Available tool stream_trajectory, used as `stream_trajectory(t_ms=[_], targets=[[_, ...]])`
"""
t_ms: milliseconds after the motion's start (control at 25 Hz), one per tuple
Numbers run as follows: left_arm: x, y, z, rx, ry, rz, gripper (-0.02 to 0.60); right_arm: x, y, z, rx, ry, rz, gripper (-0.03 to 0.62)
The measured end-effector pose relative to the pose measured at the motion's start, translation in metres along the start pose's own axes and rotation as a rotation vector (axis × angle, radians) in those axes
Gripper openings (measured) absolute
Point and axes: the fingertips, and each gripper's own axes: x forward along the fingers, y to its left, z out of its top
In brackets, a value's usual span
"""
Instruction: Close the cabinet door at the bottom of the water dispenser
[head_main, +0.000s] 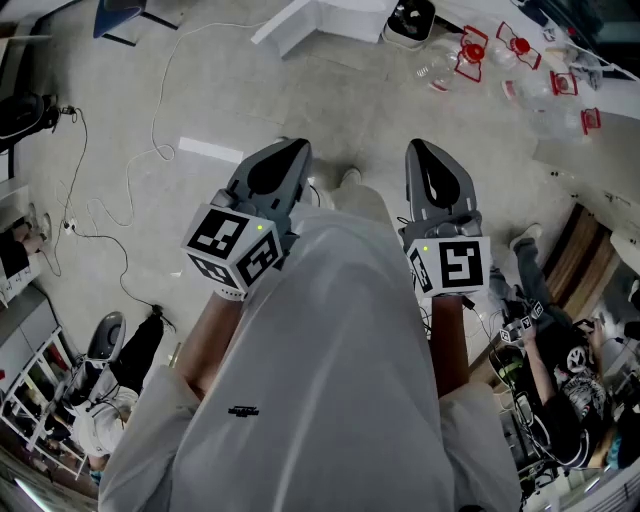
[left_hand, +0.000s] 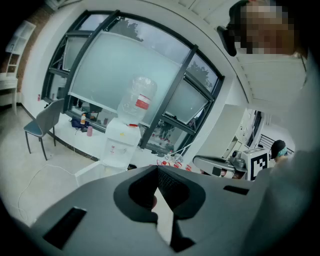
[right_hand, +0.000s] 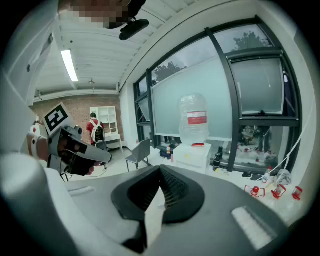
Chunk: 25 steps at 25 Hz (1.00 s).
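Note:
The white water dispenser (left_hand: 119, 146) with a clear bottle (left_hand: 137, 97) on top stands by the window, a few steps ahead. Its top part also shows in the right gripper view (right_hand: 192, 155); that gripper's body hides the bottom. A white panel (left_hand: 97, 169) juts out low at its base, apparently the open cabinet door. In the head view the dispenser's base (head_main: 335, 15) lies at the top edge. My left gripper (head_main: 298, 146) and right gripper (head_main: 418, 146) are held side by side at waist height, both shut and empty, far from the dispenser.
A grey chair (left_hand: 42, 122) stands left of the dispenser. Cables (head_main: 100, 215) trail over the floor at my left. Clear containers with red clips (head_main: 470, 52) lie on the floor right of the dispenser. A person (head_main: 560, 375) sits at my right, another (head_main: 110, 400) at lower left.

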Motion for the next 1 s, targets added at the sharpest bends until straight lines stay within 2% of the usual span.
stream_trajectory(t_ms=[280, 520, 680, 800, 1000], targets=[[-0.036, 0.01, -0.002, -0.041, -0.065, 0.075, 0.002, -0.009, 0.03, 0.004, -0.025, 0.002, 0.061, 0.011], [-0.048, 0.007, 0.013, -0.03, -0.135, 0.115, 0.002, -0.017, 0.033, 0.014, 0.021, -0.033, 0.078, 0.011], [-0.048, 0.001, 0.012, -0.013, -0.152, 0.144, 0.002, -0.021, 0.024, 0.007, 0.001, -0.036, 0.1, 0.011], [-0.048, 0.0, -0.003, -0.016, -0.136, 0.175, 0.002, -0.028, 0.023, 0.002, -0.024, -0.049, 0.127, 0.027], [-0.047, -0.008, -0.011, -0.013, -0.14, 0.207, 0.002, -0.033, 0.013, -0.011, -0.002, -0.053, 0.154, 0.031]])
